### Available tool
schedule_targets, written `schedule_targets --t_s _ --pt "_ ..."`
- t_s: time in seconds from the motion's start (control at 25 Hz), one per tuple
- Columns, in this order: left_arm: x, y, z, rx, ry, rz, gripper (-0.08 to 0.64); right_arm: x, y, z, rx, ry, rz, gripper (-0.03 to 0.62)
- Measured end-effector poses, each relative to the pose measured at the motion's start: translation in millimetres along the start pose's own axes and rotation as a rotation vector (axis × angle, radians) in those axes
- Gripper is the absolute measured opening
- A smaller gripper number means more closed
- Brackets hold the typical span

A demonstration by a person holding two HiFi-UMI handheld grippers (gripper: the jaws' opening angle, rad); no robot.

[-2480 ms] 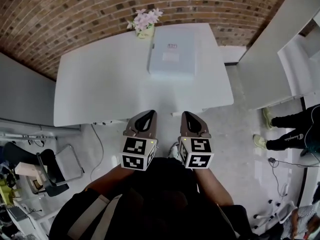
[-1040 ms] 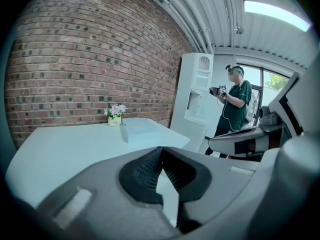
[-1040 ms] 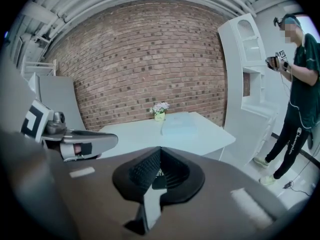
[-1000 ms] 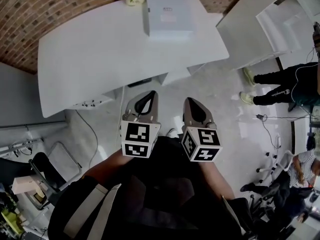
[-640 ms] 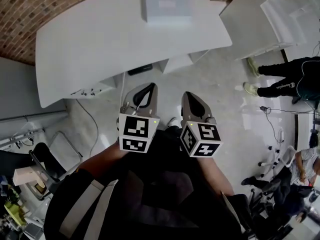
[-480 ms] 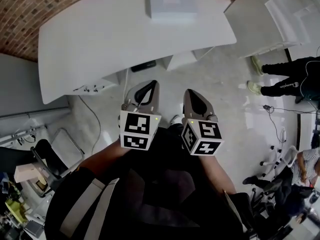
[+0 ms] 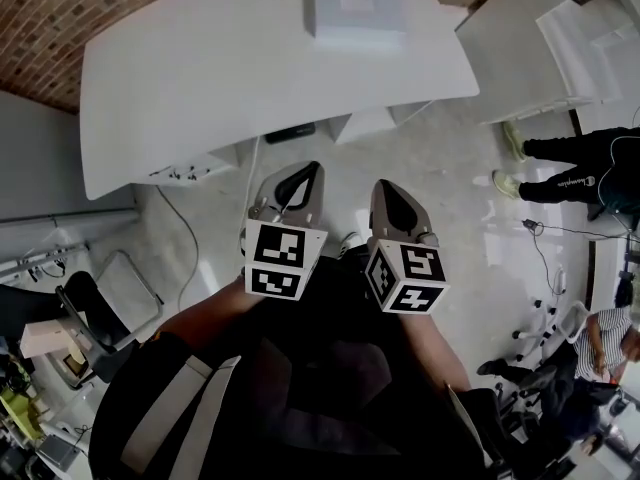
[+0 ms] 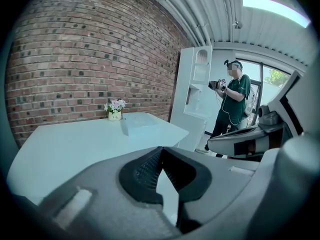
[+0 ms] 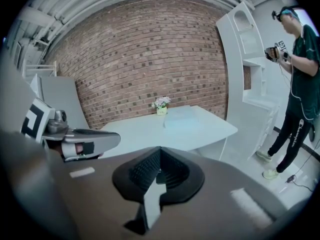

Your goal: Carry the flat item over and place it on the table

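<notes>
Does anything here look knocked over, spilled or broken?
Nothing stands out: the flat white box lies level on the table, and the flower pot stands upright beside it.

Potted flowers sit before the brick wall; a person in green stands beside a white shelf.

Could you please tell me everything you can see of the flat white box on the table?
The flat white box is rectangular and shallow, seemingly smooth cardboard, closed, with a pale label and a small dark mark on top, too small to read. It lies flat near the far edge of the white table, next to a small pot of flowers; whether they touch I cannot tell.
</notes>
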State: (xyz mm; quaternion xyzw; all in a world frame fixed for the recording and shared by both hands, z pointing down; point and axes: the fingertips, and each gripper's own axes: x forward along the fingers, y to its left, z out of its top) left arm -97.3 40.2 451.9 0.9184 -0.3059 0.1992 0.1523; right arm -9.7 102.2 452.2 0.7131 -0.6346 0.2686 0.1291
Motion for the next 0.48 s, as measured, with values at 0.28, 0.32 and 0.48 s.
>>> schedule_targets --t_s 0.28,0.32,0.48 --pt "-1.9 4.4 -1.7 -0.004 -0.001 -0.001 0.002 2.3 5.0 0.7 -0.009 -0.004 -0.003 0.000" --pt "-2.5 4.5 -1.5 -0.004 -0.001 -0.001 0.002 2.1 5.7 0.9 -0.010 -0.004 -0.002 0.000" --pt "-4.9 4.5 -0.9 -0.002 -0.002 -0.004 0.002 1.1 9.1 2.3 -0.014 -0.006 -0.001 0.000"
